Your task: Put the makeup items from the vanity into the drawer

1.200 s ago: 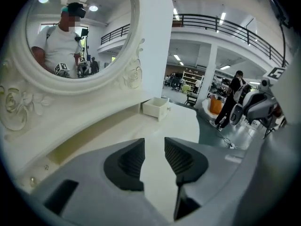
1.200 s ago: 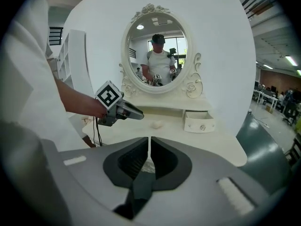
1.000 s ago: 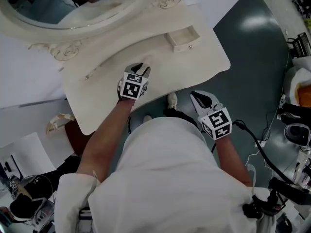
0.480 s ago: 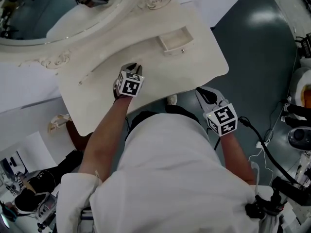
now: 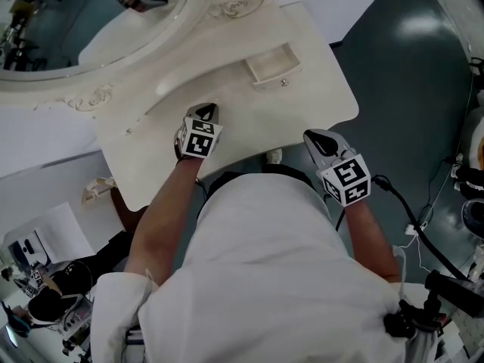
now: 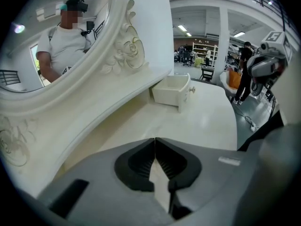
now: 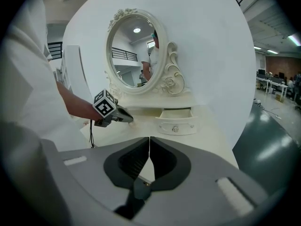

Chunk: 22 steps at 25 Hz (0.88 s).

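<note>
Hovering over the vanity, the left gripper sits just inside the front edge, about midway along it, nose tipped down at the pale top. Its jaws have just been closing and now the tips meet. Its own view shows only bare vanity top through the small gap behind them, so nothing is caught there. Over to the right gripper: it hangs just beyond the vanity's front edge near the right corner, above the dark floor. Its jaws are pressed together too, with nothing between them. The small drawer stands pulled open toward the back right of the vanity top, just beside the carved foot of the oval mirror. Its little knob faces the front edge, and it is well apart from both grippers. What lies inside it cannot be made out from any view. The person's white shirt fills the foreground of the head view, both forearms reaching out from it.
</note>
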Available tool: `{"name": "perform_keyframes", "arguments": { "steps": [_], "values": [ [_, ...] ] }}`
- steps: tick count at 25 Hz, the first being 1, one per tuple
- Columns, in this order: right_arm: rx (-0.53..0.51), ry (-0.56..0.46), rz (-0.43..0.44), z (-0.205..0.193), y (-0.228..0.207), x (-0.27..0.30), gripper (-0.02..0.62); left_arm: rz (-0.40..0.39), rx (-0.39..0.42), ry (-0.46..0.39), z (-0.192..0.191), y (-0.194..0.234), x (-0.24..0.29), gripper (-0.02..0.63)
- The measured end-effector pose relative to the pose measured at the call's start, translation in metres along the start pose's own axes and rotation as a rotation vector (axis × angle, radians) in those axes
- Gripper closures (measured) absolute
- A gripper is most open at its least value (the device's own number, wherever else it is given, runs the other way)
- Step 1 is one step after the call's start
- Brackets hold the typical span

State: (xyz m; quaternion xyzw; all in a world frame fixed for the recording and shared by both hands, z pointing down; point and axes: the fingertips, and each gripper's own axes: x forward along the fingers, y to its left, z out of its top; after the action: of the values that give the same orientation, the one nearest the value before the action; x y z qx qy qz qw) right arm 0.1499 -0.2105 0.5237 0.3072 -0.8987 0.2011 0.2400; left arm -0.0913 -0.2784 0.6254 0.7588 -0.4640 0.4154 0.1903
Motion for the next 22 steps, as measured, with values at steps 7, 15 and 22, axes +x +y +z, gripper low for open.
{"name": "perform_keyframes", "arguments": {
  "steps": [7, 15, 22],
  "values": [
    [-0.006, -0.021, -0.009, 0.001, 0.0, -0.003, 0.591, -0.032, 0.03, -0.089, 0.038, -0.01, -0.033, 0.601],
    [0.011, -0.035, -0.03, -0.002, -0.012, -0.007, 0.591, -0.083, 0.08, -0.167, 0.095, -0.02, -0.043, 0.601],
    [0.042, -0.048, -0.053, -0.006, -0.024, -0.018, 0.592, -0.14, 0.152, -0.201, 0.149, -0.042, -0.036, 0.601]
  ]
}}
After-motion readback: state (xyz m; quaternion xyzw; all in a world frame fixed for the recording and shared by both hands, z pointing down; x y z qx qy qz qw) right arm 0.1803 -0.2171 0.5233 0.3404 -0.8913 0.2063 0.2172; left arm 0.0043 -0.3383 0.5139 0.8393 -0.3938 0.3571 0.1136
